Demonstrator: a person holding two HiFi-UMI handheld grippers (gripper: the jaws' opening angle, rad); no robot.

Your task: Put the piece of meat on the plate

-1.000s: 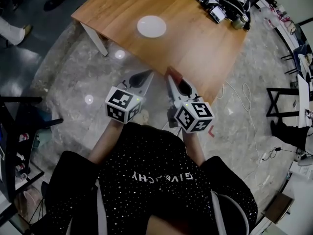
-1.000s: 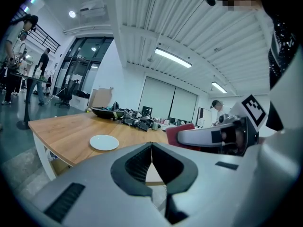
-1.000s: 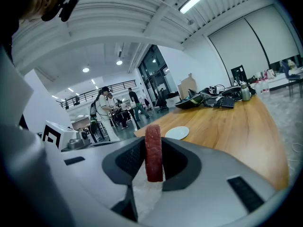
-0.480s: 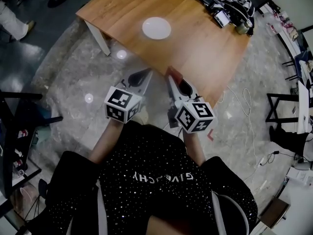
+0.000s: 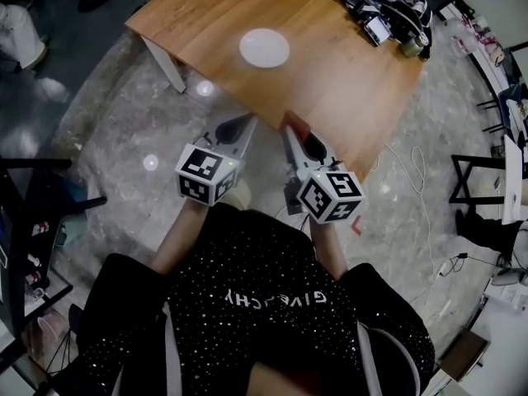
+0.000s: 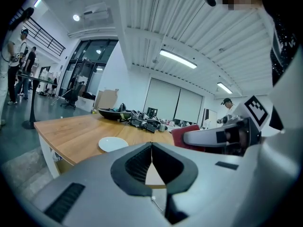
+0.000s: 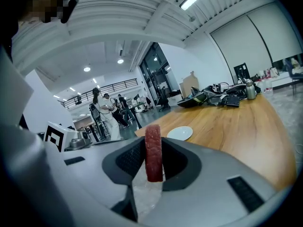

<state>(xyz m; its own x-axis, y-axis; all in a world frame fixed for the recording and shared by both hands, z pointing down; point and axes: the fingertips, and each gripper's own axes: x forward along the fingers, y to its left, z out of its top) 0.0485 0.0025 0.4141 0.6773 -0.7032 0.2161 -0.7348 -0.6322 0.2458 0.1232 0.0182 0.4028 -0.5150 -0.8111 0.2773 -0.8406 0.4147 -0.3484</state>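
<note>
A white plate (image 5: 264, 47) lies on the wooden table (image 5: 330, 81) ahead of me, also seen as the plate (image 6: 112, 144) and the plate (image 7: 180, 133) in both gripper views. My right gripper (image 5: 290, 124) is shut on a red piece of meat (image 7: 153, 152), which stands upright between its jaws just short of the table's near edge. The meat (image 6: 186, 135) shows in the left gripper view too. My left gripper (image 5: 246, 122) hovers beside it over the floor, jaws shut together on nothing (image 6: 151, 148).
A heap of electronics and cables (image 5: 384, 11) covers the table's far end. A white table leg (image 5: 161, 60) stands at the left corner. A cable (image 5: 412, 172) trails over the stone floor on the right, near dark chairs (image 5: 483, 180). People (image 7: 102, 112) stand far off.
The table and plate have slid slightly right in the head view. Both grippers keep the same pose side by side, the meat still gripped in the right one.
</note>
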